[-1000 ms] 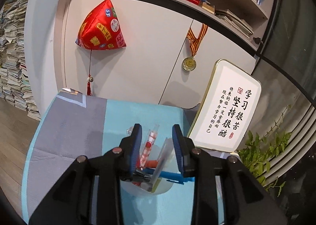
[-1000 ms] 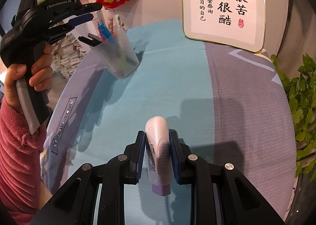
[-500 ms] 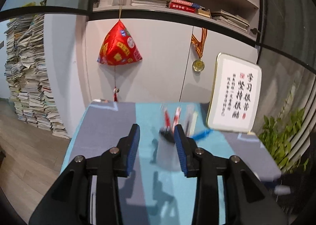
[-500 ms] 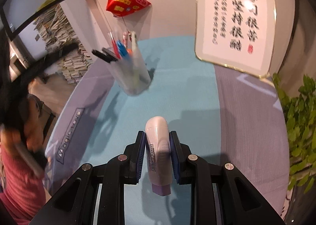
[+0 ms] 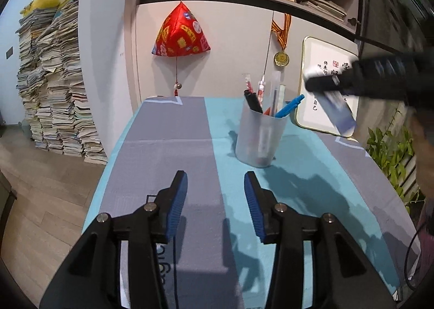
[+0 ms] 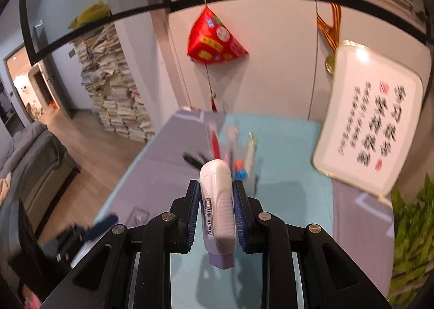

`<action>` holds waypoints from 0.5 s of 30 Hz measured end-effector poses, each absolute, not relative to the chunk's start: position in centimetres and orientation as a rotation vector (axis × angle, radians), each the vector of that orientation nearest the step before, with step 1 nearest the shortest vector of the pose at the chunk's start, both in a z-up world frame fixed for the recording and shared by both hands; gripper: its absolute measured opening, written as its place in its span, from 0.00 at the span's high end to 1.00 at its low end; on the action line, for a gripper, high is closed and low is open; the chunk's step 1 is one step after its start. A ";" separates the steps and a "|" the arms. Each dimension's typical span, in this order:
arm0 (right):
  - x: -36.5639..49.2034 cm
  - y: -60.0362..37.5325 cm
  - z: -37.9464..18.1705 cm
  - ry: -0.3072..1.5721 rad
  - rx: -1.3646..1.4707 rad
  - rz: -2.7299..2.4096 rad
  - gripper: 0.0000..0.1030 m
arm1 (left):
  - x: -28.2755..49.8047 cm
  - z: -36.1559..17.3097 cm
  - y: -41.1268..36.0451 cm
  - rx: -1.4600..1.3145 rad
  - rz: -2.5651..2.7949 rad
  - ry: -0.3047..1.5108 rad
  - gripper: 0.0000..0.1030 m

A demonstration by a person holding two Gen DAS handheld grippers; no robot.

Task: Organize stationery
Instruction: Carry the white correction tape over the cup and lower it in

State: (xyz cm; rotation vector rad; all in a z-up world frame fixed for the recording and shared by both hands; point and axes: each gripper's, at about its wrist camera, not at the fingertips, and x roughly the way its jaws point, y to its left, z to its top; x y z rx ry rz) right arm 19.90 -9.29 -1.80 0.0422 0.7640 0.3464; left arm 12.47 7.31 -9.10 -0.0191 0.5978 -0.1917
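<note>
- The left gripper (image 5: 215,195) hangs over the grey-and-teal tablecloth (image 5: 173,130), jaws spread, holding nothing.
- The frosted translucent plastic pen cup (image 5: 259,140), full of pens, stands at its one o'clock.
- The right gripper (image 6: 215,207) pinches a white correction-tape dispenser with a lilac end (image 6: 218,208), held above the table at three o'clock of the cup.

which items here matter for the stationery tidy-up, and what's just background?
Job:
- pen cup holding pens
- white correction tape, clamped in right gripper
- left gripper, open, empty

Background:
- red hanging ornament
- medal
- framed calligraphy
- plant
- paper stacks
</note>
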 end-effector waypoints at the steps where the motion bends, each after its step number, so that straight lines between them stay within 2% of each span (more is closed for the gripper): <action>1: 20.3 -8.9 -1.5 0.753 0.043 0.337 0.75 | 12.5 -9.2 7.4 -0.019 -0.187 0.595 0.56; 15: 23.5 -8.7 -0.4 0.722 0.116 0.261 0.75 | 13.4 -10.3 7.3 -0.030 -0.190 0.614 0.55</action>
